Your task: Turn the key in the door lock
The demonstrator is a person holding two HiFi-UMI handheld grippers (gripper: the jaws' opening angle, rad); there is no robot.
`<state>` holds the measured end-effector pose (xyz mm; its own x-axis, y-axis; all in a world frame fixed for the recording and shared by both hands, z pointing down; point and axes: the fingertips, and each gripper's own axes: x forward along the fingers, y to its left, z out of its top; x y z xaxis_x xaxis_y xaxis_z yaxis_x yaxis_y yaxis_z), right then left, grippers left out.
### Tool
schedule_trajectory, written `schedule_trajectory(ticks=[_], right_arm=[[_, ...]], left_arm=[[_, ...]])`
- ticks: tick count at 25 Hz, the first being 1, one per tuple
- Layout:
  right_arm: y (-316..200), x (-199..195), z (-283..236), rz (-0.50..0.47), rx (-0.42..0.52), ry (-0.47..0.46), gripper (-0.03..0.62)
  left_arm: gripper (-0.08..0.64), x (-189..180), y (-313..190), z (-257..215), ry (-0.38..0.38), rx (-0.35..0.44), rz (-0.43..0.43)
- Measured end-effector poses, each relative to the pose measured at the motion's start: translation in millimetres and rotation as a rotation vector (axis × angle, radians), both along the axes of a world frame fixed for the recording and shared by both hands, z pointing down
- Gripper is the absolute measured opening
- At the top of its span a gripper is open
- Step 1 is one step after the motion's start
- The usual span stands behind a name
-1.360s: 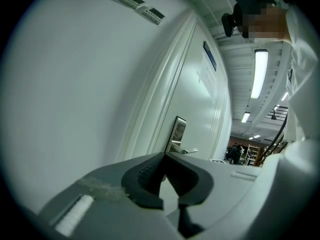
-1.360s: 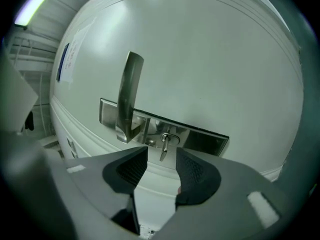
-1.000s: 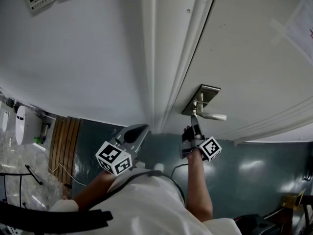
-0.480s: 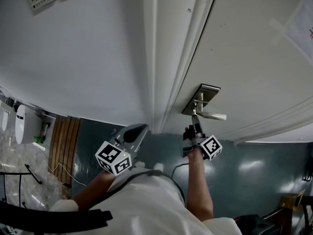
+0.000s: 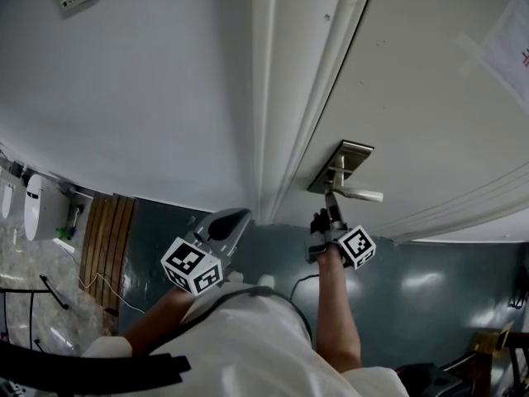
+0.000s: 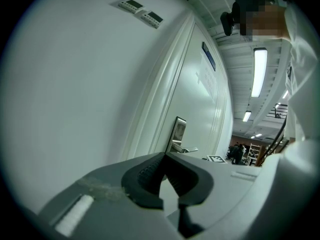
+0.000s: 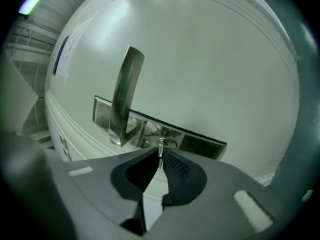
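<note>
Right gripper (image 7: pixel 159 160): jaws closing on the key (image 7: pixel 166 143). The key sticks out of the lock plate (image 7: pixel 200 143) and sits right at the jaw tips, thin edge between the two ribbed pads. Both pads look to be touching it. Only its loop end shows past the tips, against the plate. Nothing else is in the jaws.

In the right gripper view the key is just beside the base of the lever handle (image 7: pixel 125 94), on the same plate.

Head view: right gripper (image 5: pixel 329 216) is nose-on to the lock plate (image 5: pixel 343 165), just under the handle (image 5: pixel 362 194). The plate is close to the left edge of the door (image 5: pixel 430 98), next to the frame. The key itself is too small to make out there.

Left gripper (image 6: pixel 164 156): jaw tips together, nothing between them. It's held off to the side, facing the wall (image 6: pixel 75 84), well clear of the lock plate (image 6: pixel 178 131). In the head view the left gripper (image 5: pixel 227 222) is low, near the foot of the door frame, touching nothing.
</note>
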<state>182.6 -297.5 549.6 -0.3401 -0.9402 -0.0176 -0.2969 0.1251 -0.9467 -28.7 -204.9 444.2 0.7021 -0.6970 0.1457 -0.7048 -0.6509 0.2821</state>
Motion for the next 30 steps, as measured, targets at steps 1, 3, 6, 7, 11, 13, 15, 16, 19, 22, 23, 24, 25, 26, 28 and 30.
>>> schedule_trajectory(ticks=[1, 3, 6, 7, 11, 13, 15, 16, 19, 22, 23, 24, 25, 26, 28, 30], right_arm=[[0, 0, 0, 0.004, -0.003, 0.009, 0.034], [1, 0, 0, 0.010, -0.013, 0.048, 0.034], [1, 2, 1, 0.010, -0.028, 0.124, 0.034], [1, 2, 1, 0.007, -0.029, 0.138, 0.034], [0, -4, -5, -0.014, -0.025, 0.194, 0.034], [0, -4, -5, -0.018, -0.031, 0.247, 0.035], [0, -5, -6, -0.024, -0.033, 0.297, 0.035], [0, -5, -6, -0.027, -0.033, 0.322, 0.037], [0, -6, -7, -0.029, -0.032, 0.400, 0.037], [1, -8, -7, -0.033, -0.031, 0.506, 0.040], [1, -8, -7, -0.036, -0.034, 0.541, 0.040], [1, -9, -7, -0.037, -0.036, 0.569, 0.038], [1, -9, -7, -0.038, -0.037, 0.588, 0.040], [1, -9, -7, -0.036, -0.037, 0.599, 0.039], [0, -8, -8, -0.030, -0.037, 0.611, 0.038], [0, -8, -7, -0.024, -0.040, 0.630, 0.038]], left_arm=[[0.003, 0, 1, 0, 0.000, 0.001, 0.000], [0.003, -1, 2, 0, 0.000, 0.003, 0.002], [0.003, -2, 5, -1, 0.003, 0.004, 0.004], [0.003, -2, 5, -1, 0.003, 0.005, 0.005], [0.003, -2, 8, -2, 0.008, 0.009, 0.013], [0.003, -2, 9, -3, 0.011, 0.010, 0.015], [0.003, -2, 10, -3, 0.013, 0.011, 0.017], [0.003, -3, 11, -3, 0.016, 0.011, 0.018], [0.003, -4, 13, -3, 0.023, 0.009, 0.022], [0.003, -6, 15, -1, 0.024, 0.006, 0.026], [0.003, -6, 16, -1, 0.025, 0.005, 0.028], [0.003, -6, 16, -2, 0.027, 0.005, 0.030], [0.003, -6, 16, -3, 0.029, 0.007, 0.033], [0.003, -6, 16, -3, 0.031, 0.008, 0.035], [0.003, -7, 16, -3, 0.032, 0.008, 0.038], [0.003, -8, 17, -3, 0.030, 0.008, 0.040]])
